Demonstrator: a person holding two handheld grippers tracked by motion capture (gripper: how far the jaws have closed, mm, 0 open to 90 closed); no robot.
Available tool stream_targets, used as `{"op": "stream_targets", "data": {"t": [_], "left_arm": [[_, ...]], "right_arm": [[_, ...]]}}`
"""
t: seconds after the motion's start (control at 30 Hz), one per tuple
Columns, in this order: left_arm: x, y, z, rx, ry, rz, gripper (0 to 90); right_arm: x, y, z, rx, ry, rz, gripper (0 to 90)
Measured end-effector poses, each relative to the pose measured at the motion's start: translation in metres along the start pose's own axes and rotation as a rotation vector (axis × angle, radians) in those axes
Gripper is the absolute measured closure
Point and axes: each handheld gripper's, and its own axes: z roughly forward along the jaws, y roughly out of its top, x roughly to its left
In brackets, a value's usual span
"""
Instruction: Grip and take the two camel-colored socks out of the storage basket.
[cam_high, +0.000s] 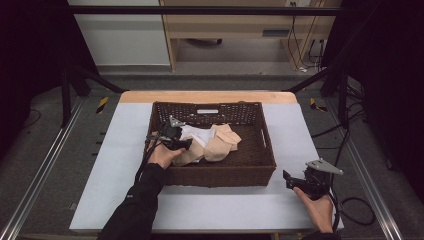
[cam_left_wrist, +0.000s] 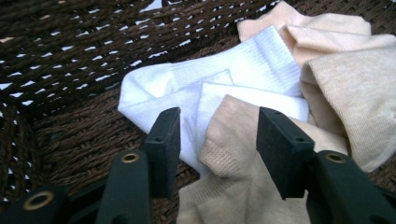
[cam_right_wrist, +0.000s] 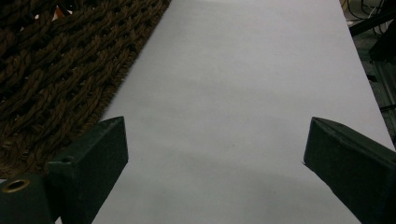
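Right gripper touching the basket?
Apart. In the high view the right gripper sits off the basket's right corner, with bare table between; the right gripper view shows its jaws wide over the table.

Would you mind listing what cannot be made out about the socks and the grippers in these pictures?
- How many socks lie in the basket: in the high view the beige socks and white sock overlap, small.
- Whether the left gripper presses the beige sock: its jaws hide the contact.
- The sock's lower end: cut off by the bottom edge.
- The right gripper jaw bases: cut off.
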Motion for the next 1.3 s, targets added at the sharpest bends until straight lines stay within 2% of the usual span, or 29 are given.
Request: {"op": "stream_targets", "data": {"t": [0.33,0.5,0.63,0.83,1.13,1.2,1.23,1.3], "left_arm": [[-0.001,0.001,-0.001,0.032,-0.038,-0.005,76.3],[0.0,0.001,-0.005,0.011,-0.059,-0.003,81.7],[0.001,0.002,-0.011,-0.048,-0.083,-0.012,82.4],[0.005,0.001,-0.021,-0.172,-0.123,-0.068,82.8],[0.007,0.005,-0.036,-0.306,-0.116,-0.08,83.0],[0.007,0.006,-0.037,-0.319,-0.115,-0.082,83.0],[0.007,0.007,-0.042,-0.353,-0.116,-0.087,83.1],[0.007,0.008,-0.045,-0.367,-0.119,-0.088,83.1]], "right_arm": [[0.001,0.0,0.0,0.003,0.005,0.002,6.8],[0.001,0.0,0.0,0.002,0.004,0.002,6.8],[0.001,-0.001,0.0,0.004,0.002,0.002,6.8],[0.0,0.0,0.0,0.004,-0.002,0.001,6.8],[-0.001,0.0,0.0,0.001,-0.005,0.007,6.9],[-0.001,0.0,0.0,0.001,-0.004,0.006,6.9],[-0.001,0.0,0.0,0.001,-0.003,0.006,6.9],[-0.001,0.0,0.0,0.002,-0.003,0.007,6.9]]}}
